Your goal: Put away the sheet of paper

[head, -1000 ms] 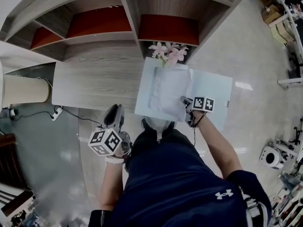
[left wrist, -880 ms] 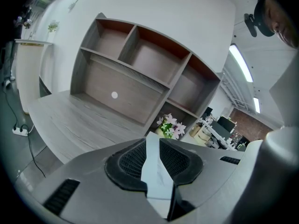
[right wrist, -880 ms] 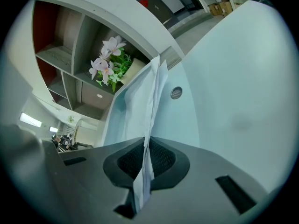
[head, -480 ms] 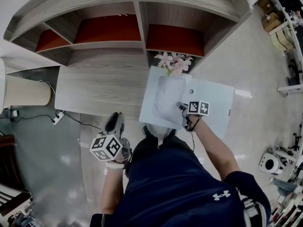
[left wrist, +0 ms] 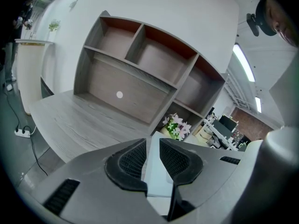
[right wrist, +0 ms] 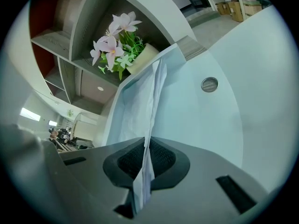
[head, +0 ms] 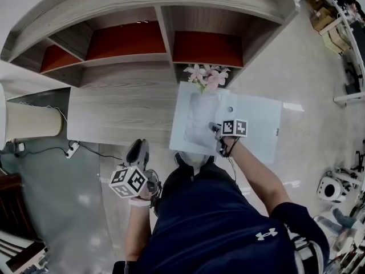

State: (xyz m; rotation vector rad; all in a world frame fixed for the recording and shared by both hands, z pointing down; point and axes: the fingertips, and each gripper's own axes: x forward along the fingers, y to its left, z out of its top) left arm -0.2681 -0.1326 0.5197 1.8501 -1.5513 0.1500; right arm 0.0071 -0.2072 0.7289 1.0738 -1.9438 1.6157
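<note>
**Inspector:** State of the right gripper (right wrist: 145,160)?

**Assistant:** Jaws pressed together on the near edge of the sheet of paper (right wrist: 140,97); the sheet runs forward, creased, over the white tabletop (right wrist: 224,125).

**Inspector:** Anything in its path?

**Assistant:** Pink flowers (right wrist: 114,38) stand in the shelf compartment just beyond the sheet's far edge; a round grommet (right wrist: 210,84) sits in the tabletop beside it.

**Inspector:** And the left gripper (left wrist: 152,160)?

**Assistant:** Jaws a narrow gap apart, nothing between them; near the edge of the wooden desk (left wrist: 74,120), well apart from the sheet.

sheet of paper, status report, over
Right gripper shut on the sheet of paper, over the pale blue panel. Left gripper empty, jaws slightly apart. Flowers stand just beyond the panel.
</note>
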